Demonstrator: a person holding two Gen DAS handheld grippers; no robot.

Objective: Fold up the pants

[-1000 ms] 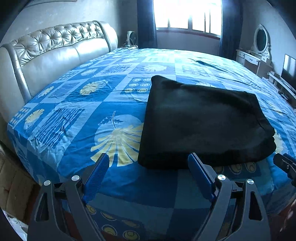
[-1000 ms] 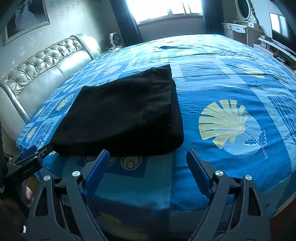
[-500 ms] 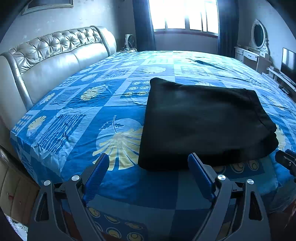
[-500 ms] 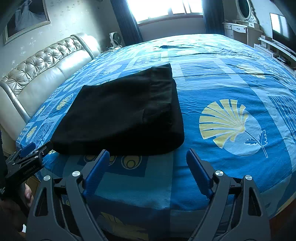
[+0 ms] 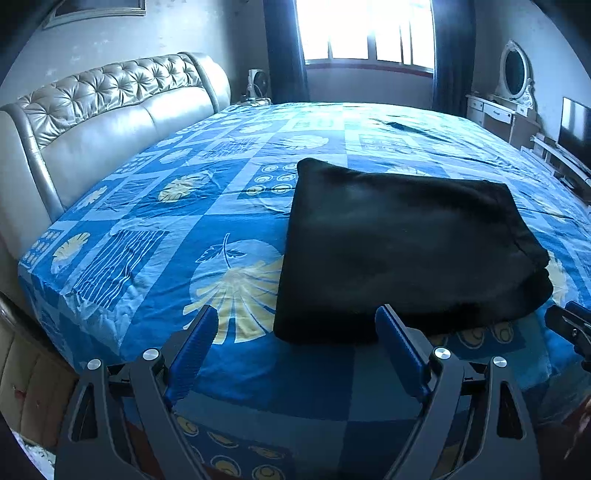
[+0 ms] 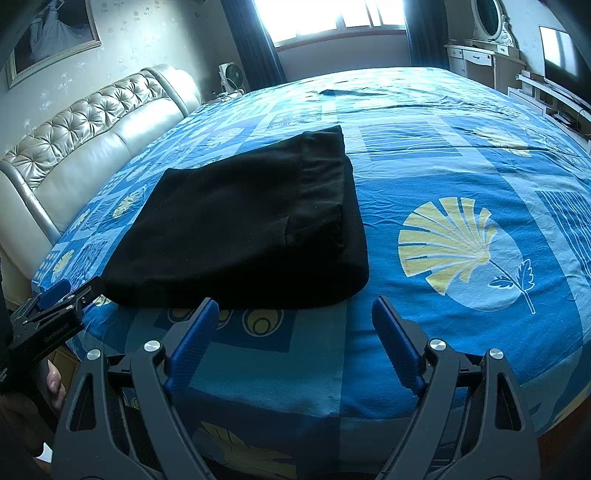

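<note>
Black pants [image 5: 402,243] lie folded into a flat rectangle on the blue patterned bed sheet [image 5: 207,236]. They also show in the right wrist view [image 6: 255,225], waistband toward the far right. My left gripper [image 5: 297,325] is open and empty, just in front of the pants' near edge. My right gripper [image 6: 295,317] is open and empty, in front of the pants' near right corner. The left gripper's tip shows at the left of the right wrist view [image 6: 55,299]; the right one's tip shows at the right edge of the left wrist view [image 5: 570,321].
A tufted beige headboard [image 5: 110,110] runs along the left. A window [image 5: 365,33] is at the far side. A white dresser with an oval mirror [image 5: 513,74] and a TV [image 5: 576,125] stand at the right. The bed's near edge [image 6: 295,424] is below the grippers.
Both grippers stay open and empty. The left wrist view has tilted up a little, showing more wall and window. The pants have not moved.
</note>
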